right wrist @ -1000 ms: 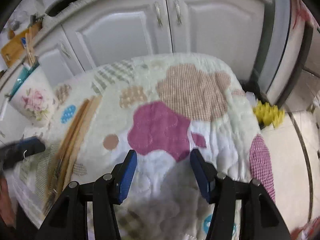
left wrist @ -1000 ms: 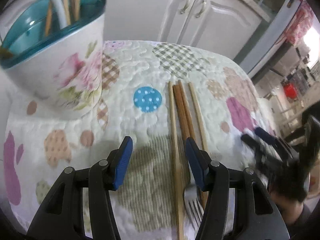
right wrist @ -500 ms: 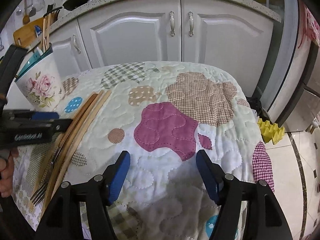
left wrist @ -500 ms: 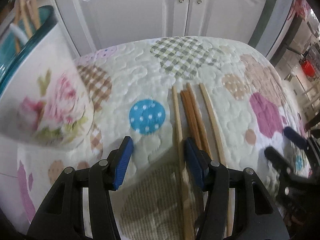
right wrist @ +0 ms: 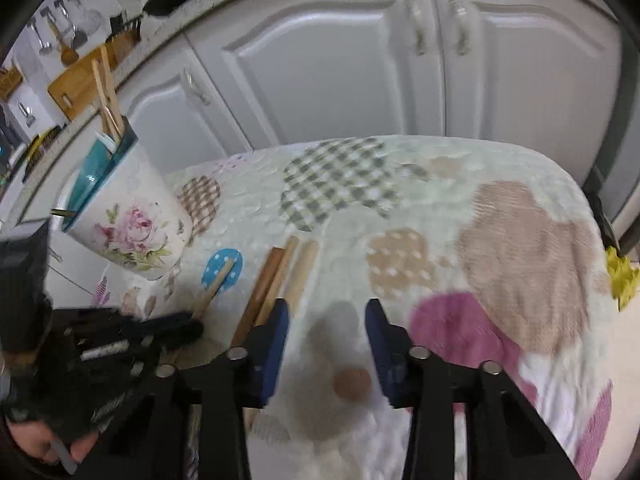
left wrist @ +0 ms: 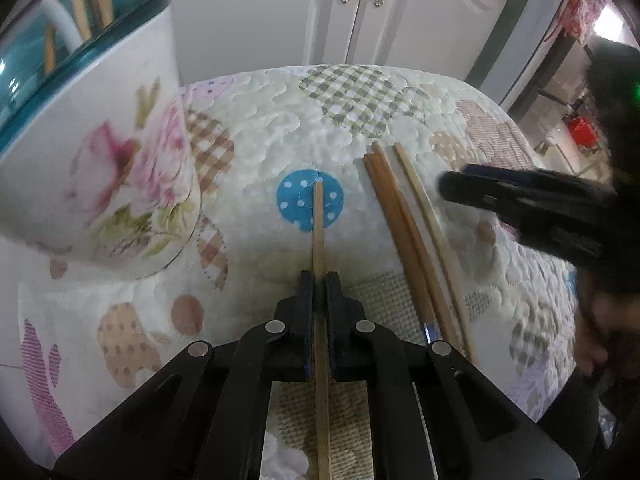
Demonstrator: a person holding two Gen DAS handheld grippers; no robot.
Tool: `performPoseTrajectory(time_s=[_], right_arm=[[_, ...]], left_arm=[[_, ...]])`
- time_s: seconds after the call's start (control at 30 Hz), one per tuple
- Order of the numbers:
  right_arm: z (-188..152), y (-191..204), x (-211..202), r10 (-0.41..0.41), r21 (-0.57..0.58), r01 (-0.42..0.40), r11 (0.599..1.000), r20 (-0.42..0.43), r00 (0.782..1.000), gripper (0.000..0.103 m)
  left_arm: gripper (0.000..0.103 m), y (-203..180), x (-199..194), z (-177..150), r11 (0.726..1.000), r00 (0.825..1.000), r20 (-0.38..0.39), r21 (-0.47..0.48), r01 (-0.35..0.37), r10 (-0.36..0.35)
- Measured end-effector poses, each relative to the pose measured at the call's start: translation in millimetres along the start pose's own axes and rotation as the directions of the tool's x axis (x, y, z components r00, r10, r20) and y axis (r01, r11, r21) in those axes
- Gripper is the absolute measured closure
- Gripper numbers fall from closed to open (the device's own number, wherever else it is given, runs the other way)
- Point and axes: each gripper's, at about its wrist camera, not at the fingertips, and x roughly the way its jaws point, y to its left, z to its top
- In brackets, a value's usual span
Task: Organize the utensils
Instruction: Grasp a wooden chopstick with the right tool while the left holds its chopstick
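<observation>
My left gripper (left wrist: 319,278) is shut on one pale wooden chopstick (left wrist: 318,224), whose far tip lies over the blue dotted patch. The floral utensil holder (left wrist: 100,152) with a teal rim stands close on its left, with several sticks and a white handle inside. Three more chopsticks (left wrist: 404,220) lie side by side on the quilt to the right. My right gripper (right wrist: 326,312) hovers over the quilt, its jaws closing with nothing between them. The loose chopsticks (right wrist: 276,276) lie just left of its left finger. In the right wrist view the left gripper (right wrist: 160,332) and holder (right wrist: 128,216) are at the left.
A quilted patchwork cloth (right wrist: 440,208) covers the table, whose far edge meets white cabinet doors (right wrist: 328,64). A yellow object (right wrist: 622,276) lies on the floor off the right edge. A person's hand (left wrist: 592,340) holds the right gripper's black body (left wrist: 532,204) beside the chopsticks.
The left jaws closed on one chopstick, which now lies apart from the others, over the blue patch. The right gripper swung left toward the loose chopsticks and its jaws narrowed.
</observation>
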Motion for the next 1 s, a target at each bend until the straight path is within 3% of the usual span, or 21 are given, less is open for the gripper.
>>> performPoseTrajectory(time_s=[0.07, 0.3, 0.47, 0.7, 0.83, 1.0], right_arm=[[6.7, 2.9, 15.6, -0.033, -0.010, 0.032, 0.999, -0.044, 0.999, 0.076], [25.6, 8.3, 27.9, -0.004, 0.006, 0.004, 1.000, -0.061, 0.998, 0.077], [30.8, 21.0, 39.8, -0.057, -0.033, 0.054, 0.998, -0.107, 0.993, 0.077], [33.6, 44.7, 51.6, -0.195, -0.108, 0.178, 0.978, -0.177, 0.965, 0.076], [47.2, 54.7, 68.1, -0.234, -0.090, 0.220, 0.971, -0.202, 0.951, 0.077], [45.0, 74.0, 76.4, -0.276, -0.189, 0.237, 0.953, -0.217, 0.936, 0.077]], left_arm=[[0.098, 1.5, -2.9, -1.2, 1.000, 1.000, -0.001, 0.004, 0.017, -0.017], [0.098, -3.6, 5.6, 9.1, 1.000, 1.000, -0.001, 0.003, 0.026, -0.026], [0.098, -6.2, 7.3, 9.8, 1.000, 1.000, 0.002, 0.013, 0.014, -0.014], [0.098, -5.9, 8.1, 12.4, 1.000, 1.000, 0.000, 0.001, 0.007, -0.007], [0.098, -2.6, 9.0, 17.9, 1.000, 1.000, -0.004, -0.015, 0.015, -0.015], [0.098, -0.4, 10.3, 21.8, 0.999, 0.999, -0.014, -0.016, 0.034, -0.035]])
